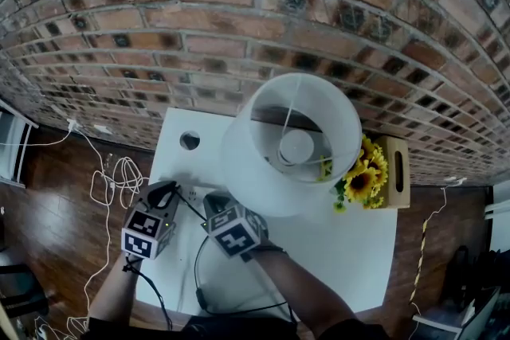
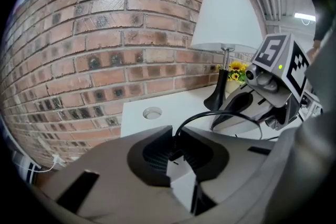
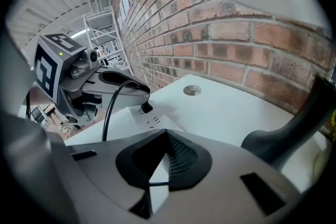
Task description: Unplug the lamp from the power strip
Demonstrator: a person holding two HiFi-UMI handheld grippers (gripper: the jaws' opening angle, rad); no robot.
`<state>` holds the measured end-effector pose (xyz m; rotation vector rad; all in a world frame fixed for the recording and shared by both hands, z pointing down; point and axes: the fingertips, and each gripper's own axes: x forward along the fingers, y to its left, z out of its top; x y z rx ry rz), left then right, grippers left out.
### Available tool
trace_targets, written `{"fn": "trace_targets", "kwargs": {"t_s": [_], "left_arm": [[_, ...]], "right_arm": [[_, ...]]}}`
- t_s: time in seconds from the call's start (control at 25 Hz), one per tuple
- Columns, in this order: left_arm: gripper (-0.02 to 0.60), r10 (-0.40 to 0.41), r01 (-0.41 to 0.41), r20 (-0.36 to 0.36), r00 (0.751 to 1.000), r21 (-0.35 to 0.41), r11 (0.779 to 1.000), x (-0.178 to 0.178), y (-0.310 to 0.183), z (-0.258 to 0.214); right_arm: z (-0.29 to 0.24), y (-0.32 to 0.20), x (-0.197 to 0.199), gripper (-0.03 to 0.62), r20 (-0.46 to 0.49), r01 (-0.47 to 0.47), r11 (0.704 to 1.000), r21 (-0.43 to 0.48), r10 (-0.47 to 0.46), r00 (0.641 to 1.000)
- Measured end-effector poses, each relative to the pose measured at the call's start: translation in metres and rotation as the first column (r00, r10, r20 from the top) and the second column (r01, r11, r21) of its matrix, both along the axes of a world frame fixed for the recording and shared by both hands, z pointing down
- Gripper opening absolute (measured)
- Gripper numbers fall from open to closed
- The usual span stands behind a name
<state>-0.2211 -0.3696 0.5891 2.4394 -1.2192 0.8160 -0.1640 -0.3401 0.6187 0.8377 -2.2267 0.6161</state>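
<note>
The lamp point(image 1: 291, 143), with its white shade, stands at the middle back of the white table point(image 1: 351, 251). Its black cord point(image 1: 199, 283) loops over the table front and ends at a black plug point(image 3: 146, 108) seated in the white power strip point(image 3: 152, 120). In the left gripper view, my left gripper point(image 2: 176, 140) has its jaws drawn in tight round that plug point(image 2: 175, 153). My right gripper point(image 3: 165, 134) is shut, its tips over the strip's near end, and a thin stretch of cord crosses below them. In the head view, both grippers point(image 1: 171, 189) point(image 1: 211, 201) sit side by side at the strip point(image 1: 191, 192).
A round cable hole point(image 1: 190, 141) pierces the table's back left corner. Sunflowers point(image 1: 362, 179) in a wooden box point(image 1: 396, 171) stand to the right of the lamp. A brick wall runs behind the table. Loose white cables point(image 1: 111, 187) lie on the wooden floor to the left.
</note>
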Motion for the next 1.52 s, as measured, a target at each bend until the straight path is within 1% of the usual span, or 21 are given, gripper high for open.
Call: {"fn": "trace_targets", "kwargs": {"t_s": [0.16,0.32,0.52,0.68,0.84,0.96,1.24,1.32,1.52], "left_arm": [[0.055,-0.016,0.016,-0.014,1.000,-0.014,1.000,0.001,-0.001,0.000],[0.054,-0.013,0.013,-0.001,1.000,-0.036,0.999,0.000,0.001,0.001],[0.052,-0.019,0.019,0.000,1.000,-0.038,0.999,0.000,0.001,0.001],[0.052,-0.012,0.013,0.016,1.000,-0.022,1.000,0.001,0.003,-0.001],[0.049,-0.049,0.049,-0.014,0.999,-0.025,0.998,-0.002,0.005,-0.002],[0.049,-0.062,0.062,-0.022,0.998,-0.028,0.998,-0.005,0.009,-0.001],[0.049,-0.039,0.039,0.002,0.999,-0.023,0.999,-0.004,0.011,-0.001],[0.049,-0.040,0.040,0.010,0.999,-0.021,0.999,-0.004,0.011,-0.001],[0.049,-0.036,0.036,-0.001,0.999,-0.038,0.999,-0.005,0.010,-0.001]], "right_arm": [[0.000,-0.002,0.002,0.002,-0.003,-0.009,1.000,-0.003,0.009,1.000],[0.000,0.000,0.000,0.002,-0.008,-0.009,1.000,-0.005,0.009,1.000],[0.001,0.000,0.000,0.002,-0.006,-0.011,1.000,-0.008,0.011,1.000],[0.001,0.001,0.001,0.002,-0.013,-0.007,1.000,-0.015,0.007,1.000],[0.000,0.001,-0.001,0.002,-0.014,-0.008,1.000,-0.016,0.008,1.000],[0.000,0.001,-0.002,0.002,-0.008,-0.012,1.000,-0.019,0.012,1.000],[0.001,0.000,0.000,0.002,0.004,-0.025,0.999,-0.044,0.025,1.000],[0.002,-0.001,0.001,0.002,-0.009,-0.025,0.999,-0.048,0.025,1.000],[0.001,0.000,-0.002,0.002,0.009,-0.025,0.998,-0.056,0.026,1.000]]}}
